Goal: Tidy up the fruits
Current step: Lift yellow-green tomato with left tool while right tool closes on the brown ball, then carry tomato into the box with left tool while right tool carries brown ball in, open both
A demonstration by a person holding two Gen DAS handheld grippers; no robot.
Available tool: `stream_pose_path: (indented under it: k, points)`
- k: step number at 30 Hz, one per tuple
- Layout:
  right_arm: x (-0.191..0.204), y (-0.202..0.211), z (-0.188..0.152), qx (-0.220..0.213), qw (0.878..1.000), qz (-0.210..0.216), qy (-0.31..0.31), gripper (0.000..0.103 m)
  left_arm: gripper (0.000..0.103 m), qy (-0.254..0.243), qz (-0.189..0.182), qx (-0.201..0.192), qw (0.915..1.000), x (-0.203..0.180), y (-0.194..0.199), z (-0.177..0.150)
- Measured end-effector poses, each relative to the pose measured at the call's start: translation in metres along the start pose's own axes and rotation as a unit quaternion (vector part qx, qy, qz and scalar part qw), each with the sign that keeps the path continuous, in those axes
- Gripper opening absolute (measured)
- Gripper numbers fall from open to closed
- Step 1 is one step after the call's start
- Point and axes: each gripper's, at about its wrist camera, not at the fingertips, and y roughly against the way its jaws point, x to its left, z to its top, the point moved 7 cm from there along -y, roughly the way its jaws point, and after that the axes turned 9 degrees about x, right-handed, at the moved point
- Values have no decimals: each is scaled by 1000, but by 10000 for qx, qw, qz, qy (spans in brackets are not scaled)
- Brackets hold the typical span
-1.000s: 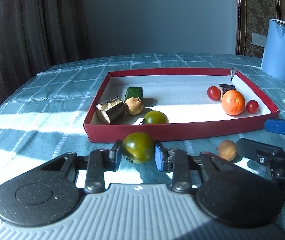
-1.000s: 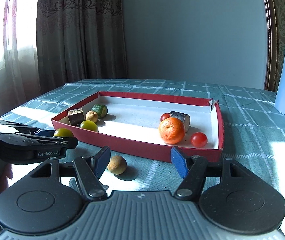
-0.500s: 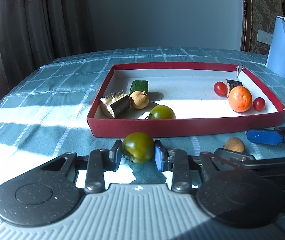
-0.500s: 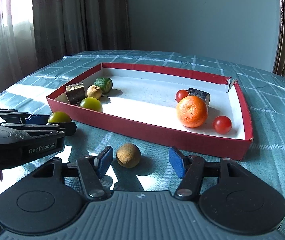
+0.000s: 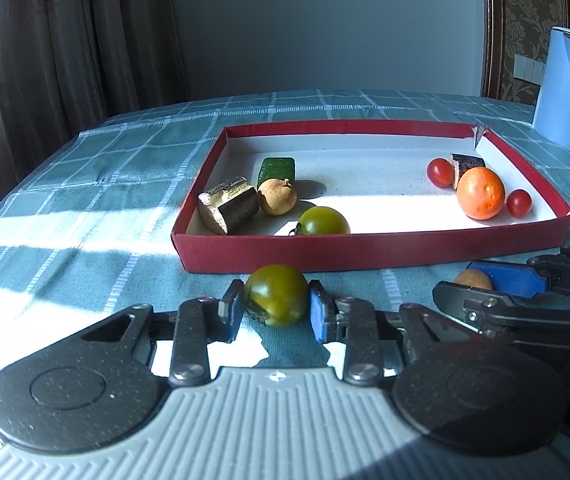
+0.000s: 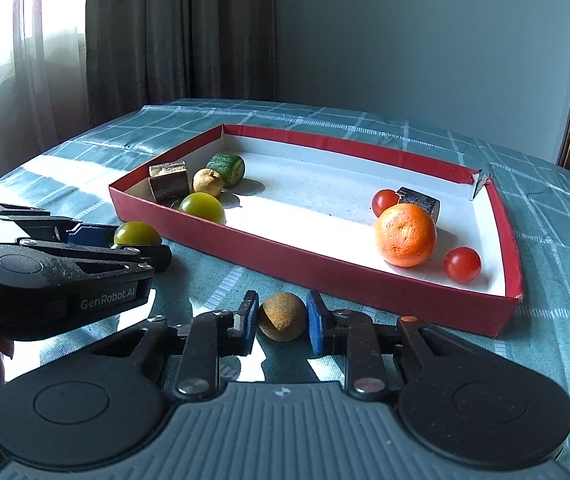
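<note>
My left gripper (image 5: 276, 309) is shut on a green tomato (image 5: 276, 294) in front of the red tray (image 5: 365, 249); it also shows in the right wrist view (image 6: 137, 233). My right gripper (image 6: 279, 322) has closed around a brown longan (image 6: 281, 316) on the cloth, its pads at the fruit's sides; the longan peeks out in the left wrist view (image 5: 473, 279). The tray holds a second green tomato (image 5: 324, 221), a longan (image 5: 277, 196), an orange (image 5: 480, 193) and two cherry tomatoes (image 5: 518, 202).
The tray (image 6: 385, 280) also holds a cucumber piece (image 5: 277, 168) and dark cut chunks (image 5: 229, 204). A blue kettle (image 5: 567, 92) stands at the back right. A checked cloth (image 5: 85, 184) covers the table; curtains hang at the far left edge.
My right gripper has moved forward over the brown longan and narrowed its jaws around it. My left gripper keeps hold of the green tomato and has lifted slightly.
</note>
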Motion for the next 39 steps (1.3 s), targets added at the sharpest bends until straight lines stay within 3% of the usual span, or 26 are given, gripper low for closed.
stream_pose_path:
  k: [9,15,39]
  points:
    - [-2,15,1,-402,9992,-73,-26,25,31,5,4,-20,10000,0,1,0]
    - [-9,30,2,-788,9965,-230,-135,25,31,-24,11,-304,9995,-1,12,1]
    - [-31,44,12,-1119,9915,-304,-585,25,31,-73,-13,-532,9986,-4,20,5]
